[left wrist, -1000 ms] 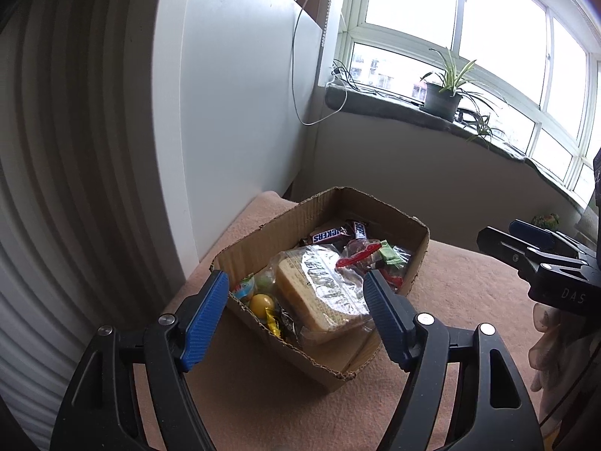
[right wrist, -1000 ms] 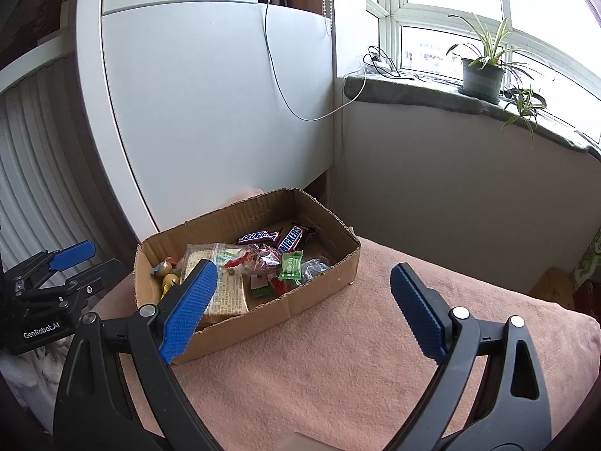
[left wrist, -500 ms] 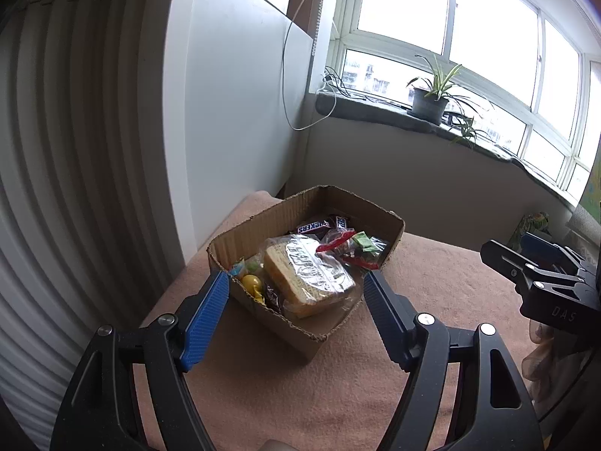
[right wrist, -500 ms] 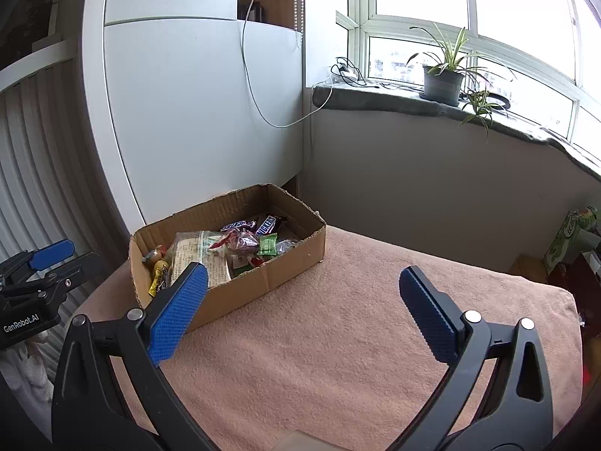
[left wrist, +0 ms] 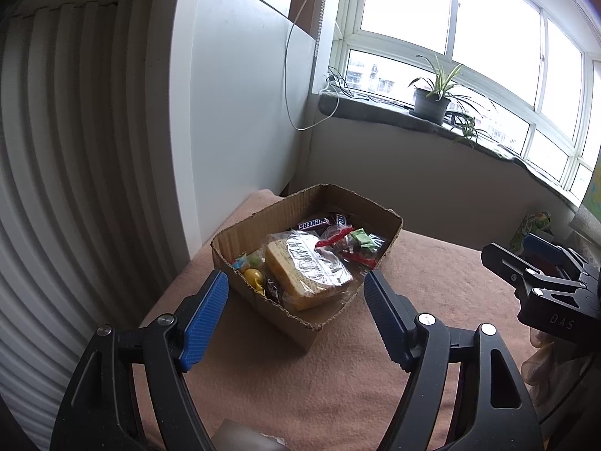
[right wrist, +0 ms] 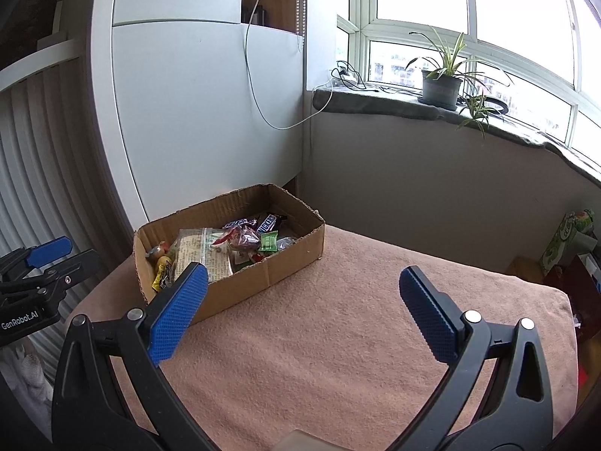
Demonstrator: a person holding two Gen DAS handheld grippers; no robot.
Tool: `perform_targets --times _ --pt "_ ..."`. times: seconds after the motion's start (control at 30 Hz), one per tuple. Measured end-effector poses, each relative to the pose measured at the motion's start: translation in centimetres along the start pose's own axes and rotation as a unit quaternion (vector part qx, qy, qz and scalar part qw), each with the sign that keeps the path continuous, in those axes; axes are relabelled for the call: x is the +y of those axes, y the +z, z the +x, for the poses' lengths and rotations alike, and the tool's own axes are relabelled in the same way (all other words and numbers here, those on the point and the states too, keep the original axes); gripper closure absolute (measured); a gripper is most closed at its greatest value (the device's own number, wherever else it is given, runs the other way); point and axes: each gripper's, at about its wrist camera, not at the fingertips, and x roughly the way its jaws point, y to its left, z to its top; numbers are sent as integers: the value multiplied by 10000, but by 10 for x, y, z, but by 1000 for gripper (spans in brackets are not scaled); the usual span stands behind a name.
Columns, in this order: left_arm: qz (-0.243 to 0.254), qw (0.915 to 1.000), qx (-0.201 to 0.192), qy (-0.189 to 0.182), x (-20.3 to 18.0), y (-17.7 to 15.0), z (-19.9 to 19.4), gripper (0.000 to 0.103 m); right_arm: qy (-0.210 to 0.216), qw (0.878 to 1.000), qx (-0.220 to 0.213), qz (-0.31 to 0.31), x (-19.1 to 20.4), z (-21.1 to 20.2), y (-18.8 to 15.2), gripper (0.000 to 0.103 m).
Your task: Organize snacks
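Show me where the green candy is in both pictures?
Left wrist view: the green candy sits right of middle, at the cardboard box's far right end.
Right wrist view: green candy sits left of middle, beside the Snickers bars.
Shared landmark: the potted plant.

Left gripper (left wrist: 296, 302): jaws stood wide apart, nothing between the blue pads, tilted downward.
Left gripper fingers (left wrist: 204, 317): black arms with ribbed blue pads, both clear of any contact.
Right gripper (right wrist: 300, 298): jaws at their widest, having just been opening, nothing between them; tilted downward.
Right gripper fingers (right wrist: 426, 315): blue textured pads, touching nothing.
Relative pose: the two grippers were side by side, each visible at the edge of the other's view.
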Motion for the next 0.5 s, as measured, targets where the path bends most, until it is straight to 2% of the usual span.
perform_targets --times 0.2,0.27,0.5 --pt "-18 10000 10 32 -2 0 -1 27 -5 10000 -7 19 -2 -1 0 0" --pt "-29 10000 9 36 -3 1 0 22 -12 10000 -1 11 -2 -1 0 0" --pt "-11 10000 -6 75 -5 2 0 22 -19 10000 6 35 -6 0 1 0"
